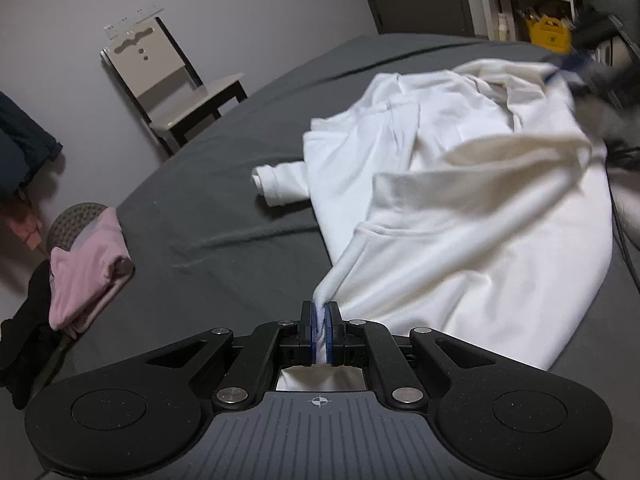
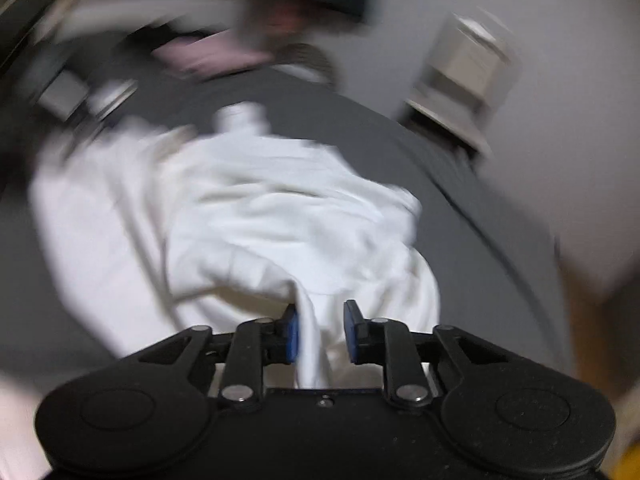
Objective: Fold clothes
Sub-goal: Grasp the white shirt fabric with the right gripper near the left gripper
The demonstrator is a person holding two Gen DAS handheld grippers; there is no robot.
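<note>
The left gripper (image 1: pixel 319 330) is pinching a corner of the white sweatshirt (image 1: pixel 460 200) spread across the right of the frame on the grey bed (image 1: pixel 208 208), while the right gripper (image 2: pixel 321 332), its jaws parted around a fold, probably should be clamping before any lifting.

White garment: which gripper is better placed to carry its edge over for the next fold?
Left. The left gripper is shut on the white garment; the right gripper is open, with cloth loose between its jaws.
</note>
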